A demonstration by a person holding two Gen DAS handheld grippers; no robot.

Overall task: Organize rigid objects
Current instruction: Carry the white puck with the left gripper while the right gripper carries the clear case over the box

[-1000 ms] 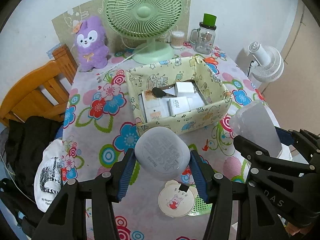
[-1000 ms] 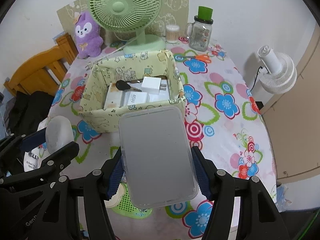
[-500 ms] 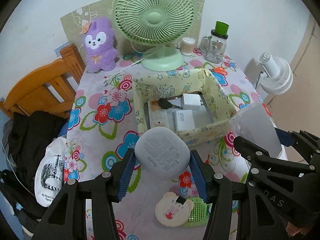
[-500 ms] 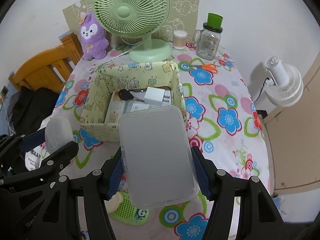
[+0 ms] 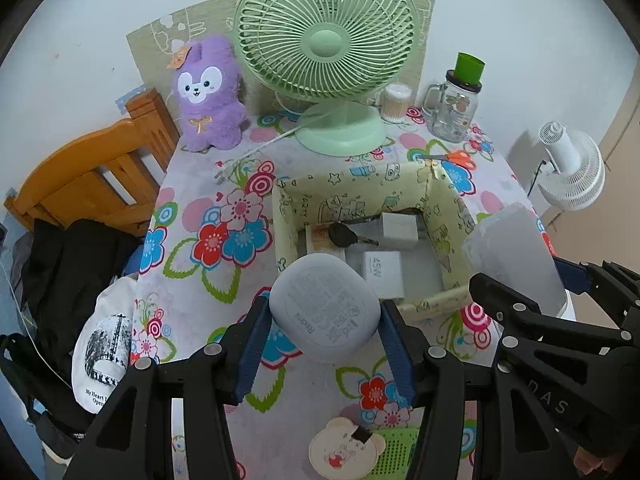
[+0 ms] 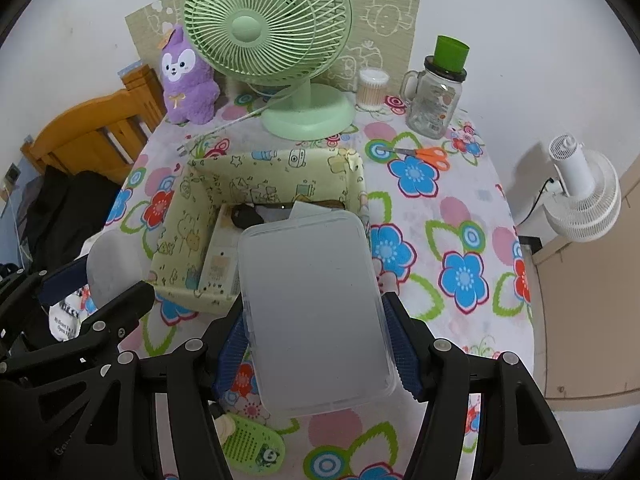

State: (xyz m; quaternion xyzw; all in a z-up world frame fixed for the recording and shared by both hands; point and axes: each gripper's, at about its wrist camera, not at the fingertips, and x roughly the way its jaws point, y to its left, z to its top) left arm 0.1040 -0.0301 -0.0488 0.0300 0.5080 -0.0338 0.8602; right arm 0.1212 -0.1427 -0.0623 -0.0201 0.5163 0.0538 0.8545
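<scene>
My left gripper (image 5: pixel 324 344) is shut on a rounded grey earbud case (image 5: pixel 324 308), held above the table at the near-left corner of the yellow patterned box (image 5: pixel 448 224). Inside that box lie white chargers (image 5: pixel 382 272) and a black key (image 5: pixel 344 236). My right gripper (image 6: pixel 318 348) is shut on a clear frosted plastic box (image 6: pixel 312 308), which hangs over the near-right part of the yellow box (image 6: pixel 192 216) and hides some of its contents. Each gripper shows at the edge of the other's view, the right gripper (image 5: pixel 532 320) and the left gripper (image 6: pixel 92 292).
A green desk fan (image 5: pixel 324 52), a purple plush (image 5: pixel 206 96), a cotton swab jar (image 6: pixel 372 88), a glass mug jar (image 6: pixel 438 88) and orange scissors (image 6: pixel 428 154) stand at the back. A bear mirror (image 5: pixel 344 450) and green comb (image 6: pixel 252 446) lie near me. A wooden chair (image 5: pixel 88 176) stands left, a white fan (image 6: pixel 582 196) right.
Both grippers have drawn back toward me with their loads still gripped; the yellow box and the fan now sit further up the views. Both wrists have rolled a little.
</scene>
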